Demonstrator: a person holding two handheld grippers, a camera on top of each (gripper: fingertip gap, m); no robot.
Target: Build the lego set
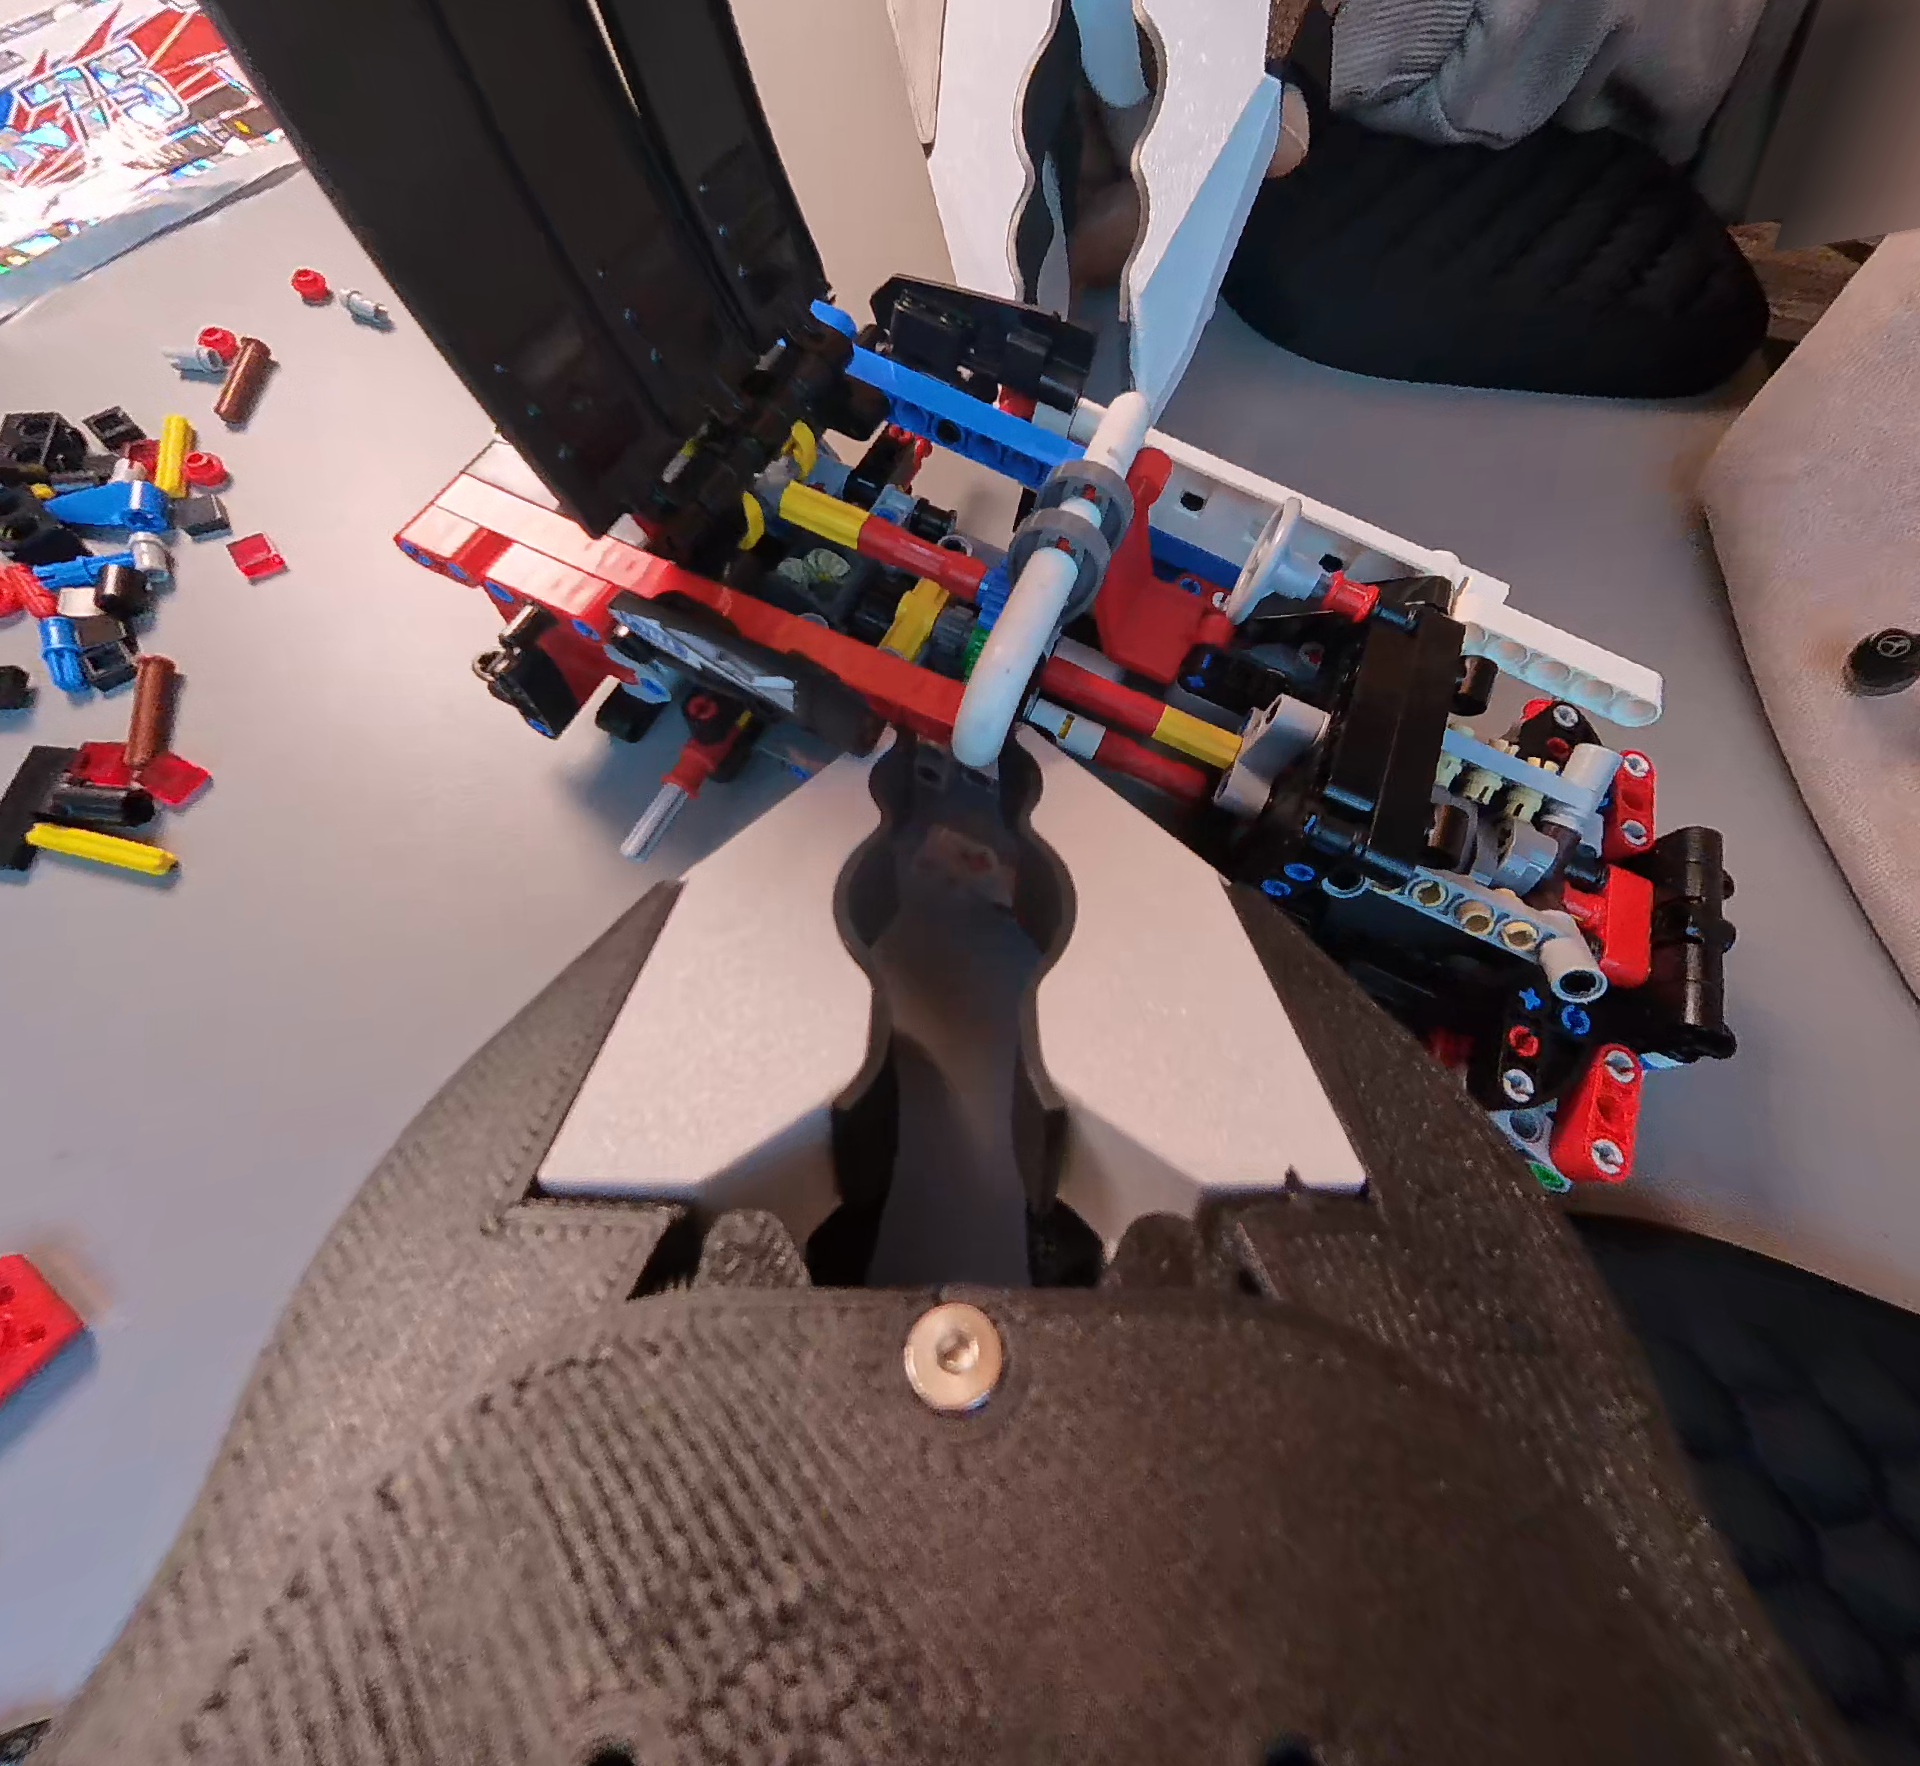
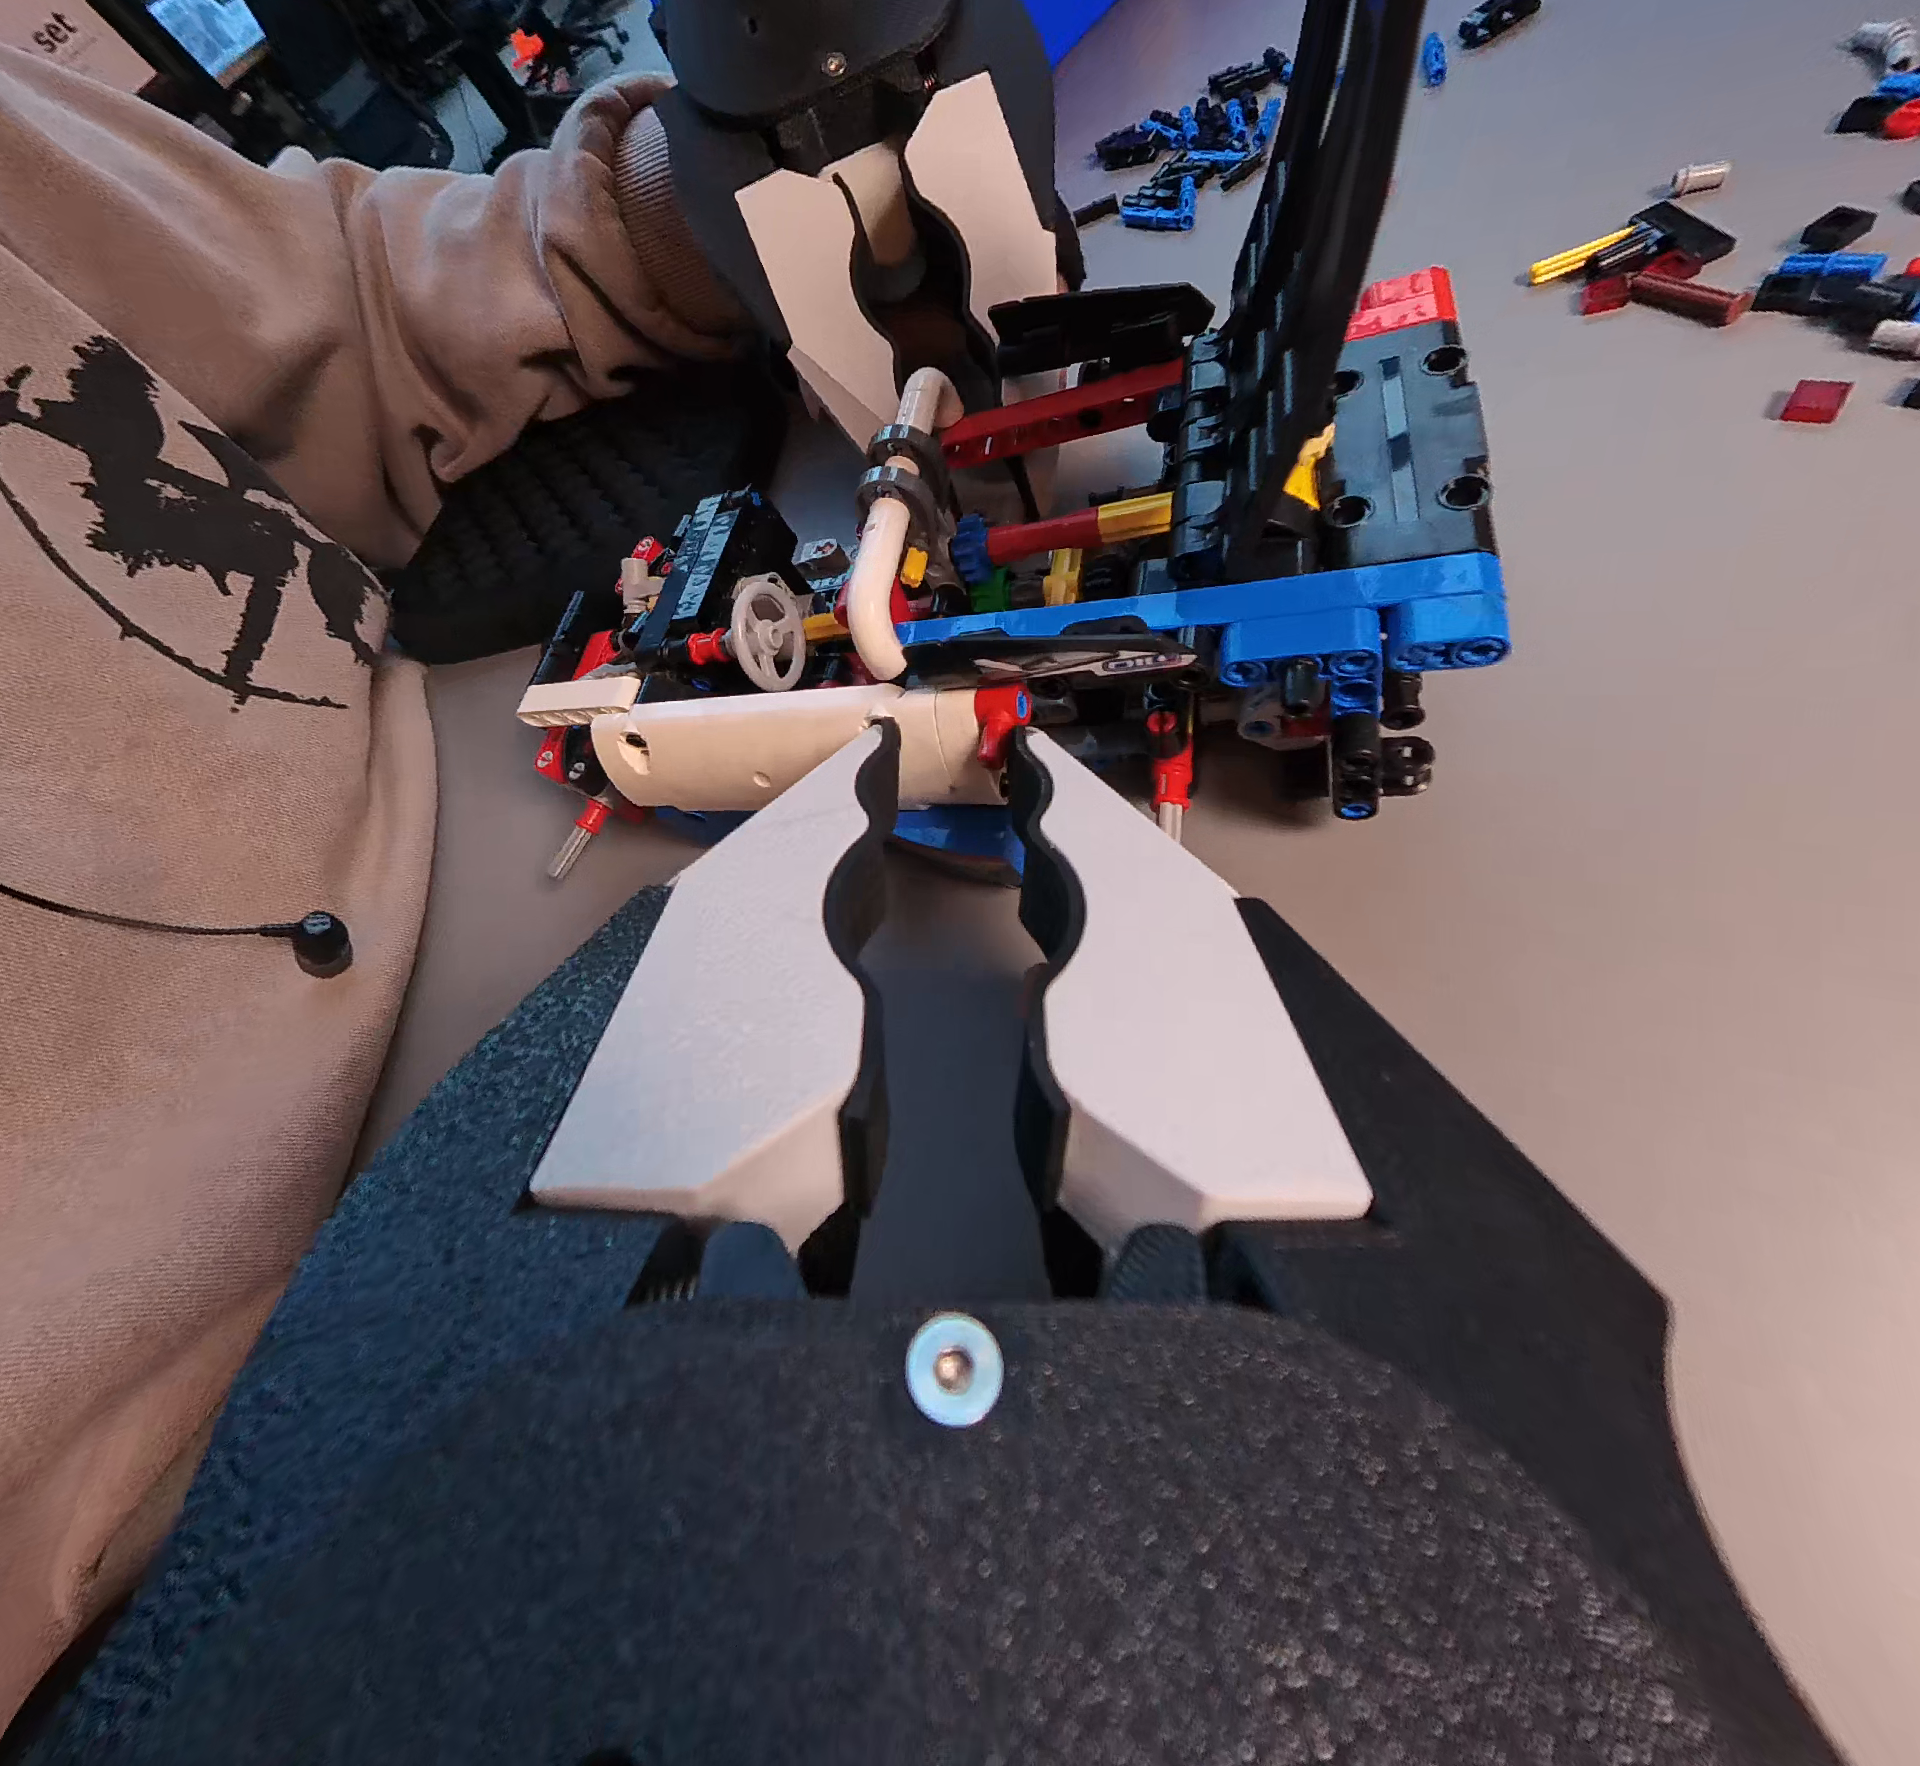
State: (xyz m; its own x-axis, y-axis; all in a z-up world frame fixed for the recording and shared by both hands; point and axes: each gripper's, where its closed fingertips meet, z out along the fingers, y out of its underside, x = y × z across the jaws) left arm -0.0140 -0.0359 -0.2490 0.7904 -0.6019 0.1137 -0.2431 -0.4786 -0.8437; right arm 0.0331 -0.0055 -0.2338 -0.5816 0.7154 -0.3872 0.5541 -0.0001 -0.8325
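Note:
A half-built Lego car (image 1: pixel 1091 636) of red, blue, black and white parts lies on the grey table (image 1: pixel 364 937); it also shows in the right wrist view (image 2: pixel 1299 594). A curved white tube (image 1: pixel 1023 625) with two grey rings arches over its middle. My left gripper (image 1: pixel 966 766) is closed around the tube's near end, and shows far off in the right wrist view (image 2: pixel 925 386). My right gripper (image 2: pixel 951 745) is closed on the car's white side panel (image 2: pixel 748 740); it shows from the far side (image 1: pixel 1101 386). A tall black ribbed part (image 1: pixel 499 158) rises from the car.
Loose small pieces (image 1: pixel 104 532) lie to my left on the table, also in the right wrist view (image 2: pixel 1714 272), with a pile of blue pins (image 2: pixel 1195 137). A printed sheet (image 1: pixel 114 116) lies far left. A person in a beige hoodie (image 2: pixel 208 625) sits close by.

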